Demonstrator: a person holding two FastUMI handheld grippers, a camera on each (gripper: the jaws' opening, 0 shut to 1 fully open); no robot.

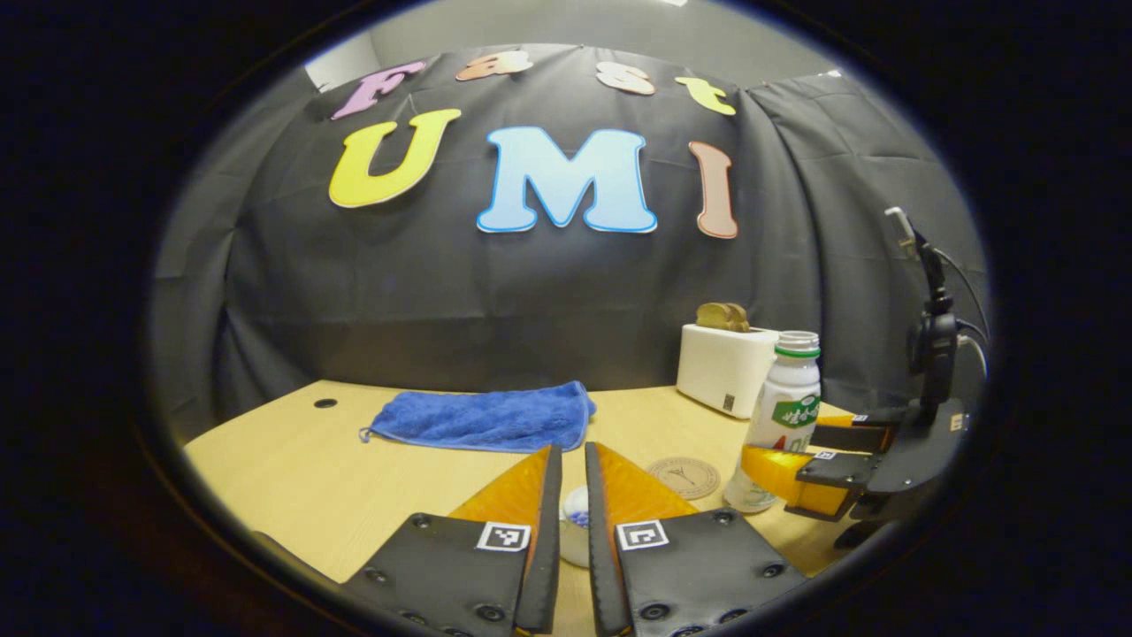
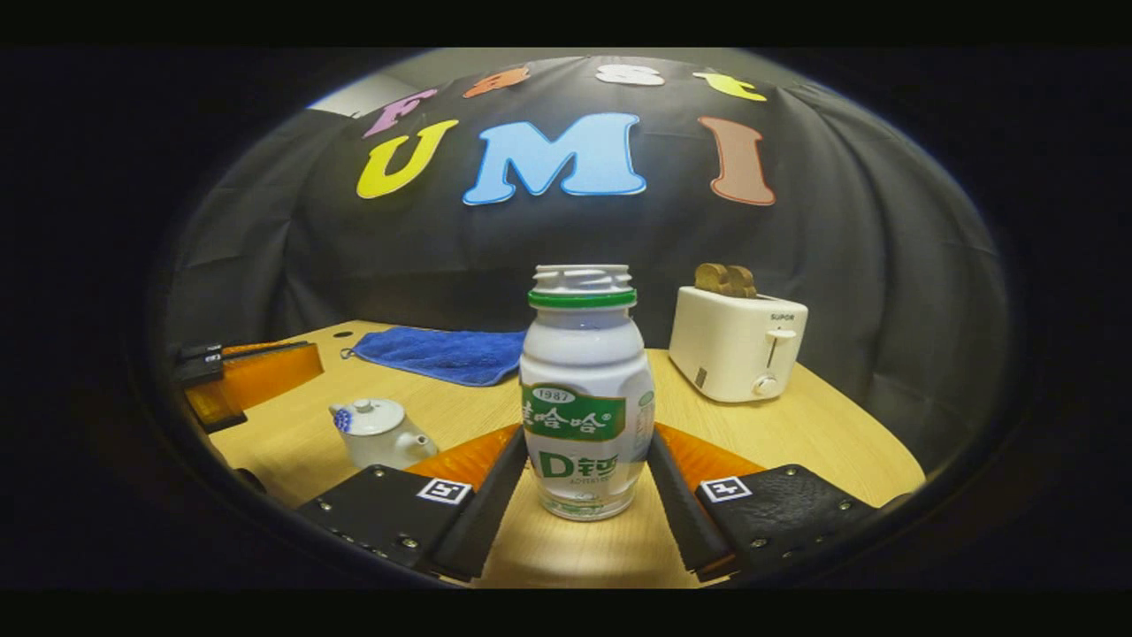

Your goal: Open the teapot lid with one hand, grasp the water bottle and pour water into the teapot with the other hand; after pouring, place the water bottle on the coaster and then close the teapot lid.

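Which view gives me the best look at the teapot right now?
The right gripper view: the teapot sits whole on the table, lid on, spout visible. In the left gripper view only a sliver of the teapot shows between the left claw fingers.

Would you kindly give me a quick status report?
Left gripper nearly closed above the teapot, lid on. Right gripper open around the bottle, standing on the table. Coaster free.

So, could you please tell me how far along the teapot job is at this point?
Nothing looks finished: the teapot still wears its lid, with the left gripper narrowed just above it. The right gripper brackets the upright water bottle, which still stands on the table. Lifting the lid, pouring, parking the bottle on the coaster and reclosing remain.
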